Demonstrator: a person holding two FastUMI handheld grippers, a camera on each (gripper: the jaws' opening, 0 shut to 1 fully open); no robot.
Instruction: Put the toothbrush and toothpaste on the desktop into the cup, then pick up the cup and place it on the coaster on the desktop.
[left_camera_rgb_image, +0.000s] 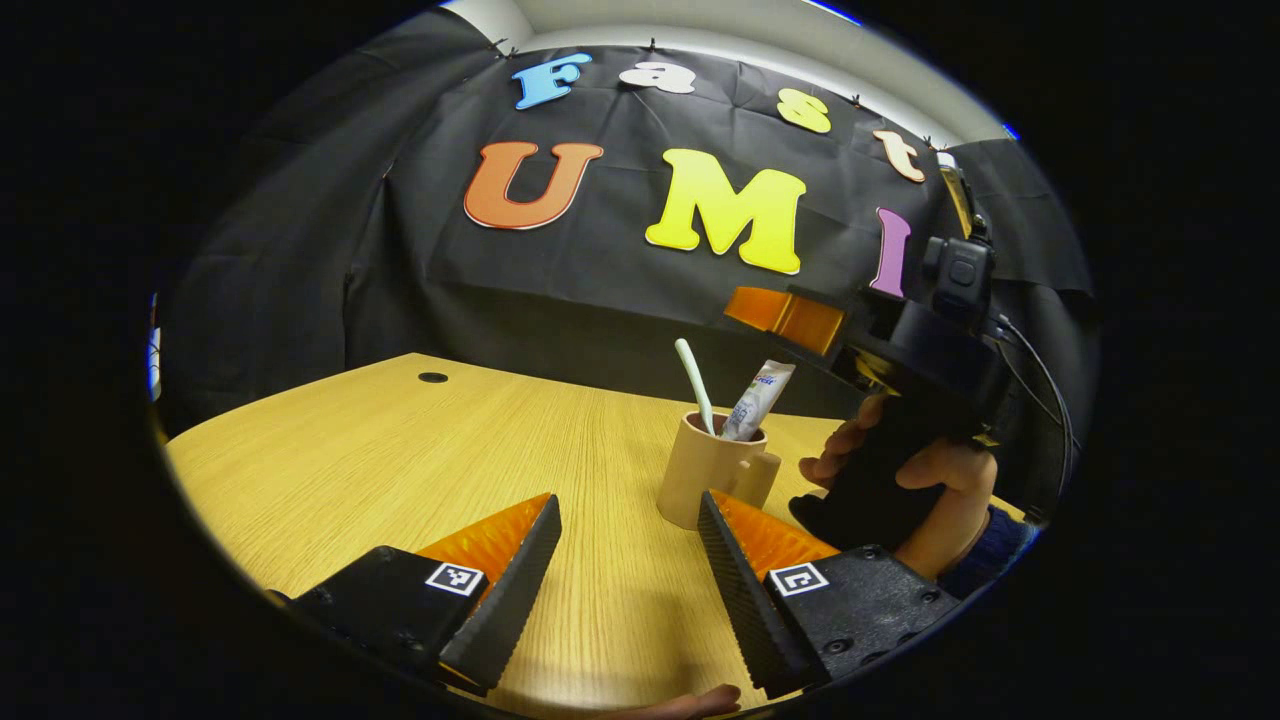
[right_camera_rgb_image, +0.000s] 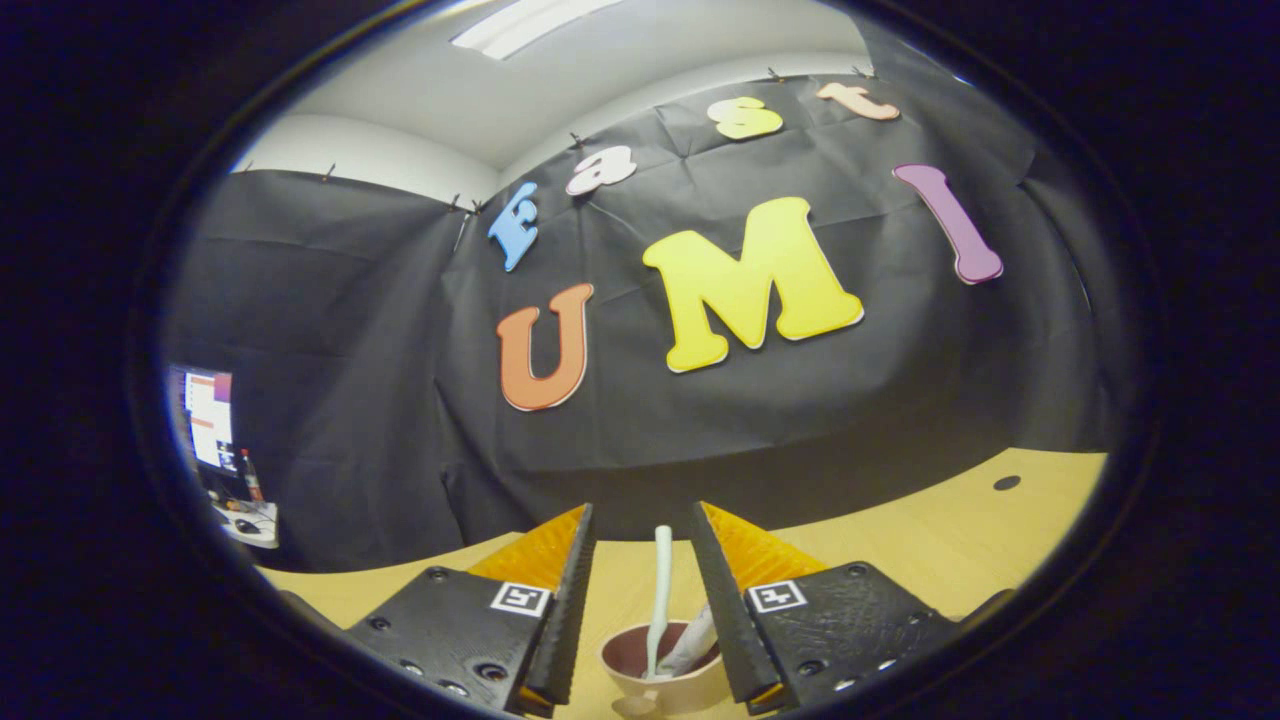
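In the left gripper view, the left gripper (left_camera_rgb_image: 625, 560) hovers low over the desk (left_camera_rgb_image: 400, 450) with its fingers wide apart and nothing between them. Just ahead of its right finger stands the cup (left_camera_rgb_image: 705, 480), upright on the wood, its handle turned toward that finger. The cup sits close in front of the fingertip; whether they touch cannot be told. The toothbrush (left_camera_rgb_image: 694, 385) stands in the cup, leaning away to the left, and the toothpaste (left_camera_rgb_image: 757, 400) stands beside it, leaning to the right. Farther to the right, beyond the cup, a hand (left_camera_rgb_image: 900, 470) grips the handle of the right gripper (left_camera_rgb_image: 790, 318), whose body hangs above and just right of the cup, its fingers reaching leftward over the toothpaste's top. A small dark hole (left_camera_rgb_image: 433, 377) marks the desk far off to the left. At the bottom edge a fingertip of the person's other hand (left_camera_rgb_image: 690, 703) shows.

In the right gripper view, the right gripper (right_camera_rgb_image: 640, 600) points down over the cup (right_camera_rgb_image: 660, 680), which lies directly below, between its two fingers and near their base. The fingers stand apart with a narrow gap. The toothbrush (right_camera_rgb_image: 660, 580) rises up through that gap, free of both. The toothpaste (right_camera_rgb_image: 697, 640) leans against the inner face of the right finger, or just beside it; contact cannot be told. The left finger presses on nothing. The desk (right_camera_rgb_image: 950, 540) stretches ahead to the wall.
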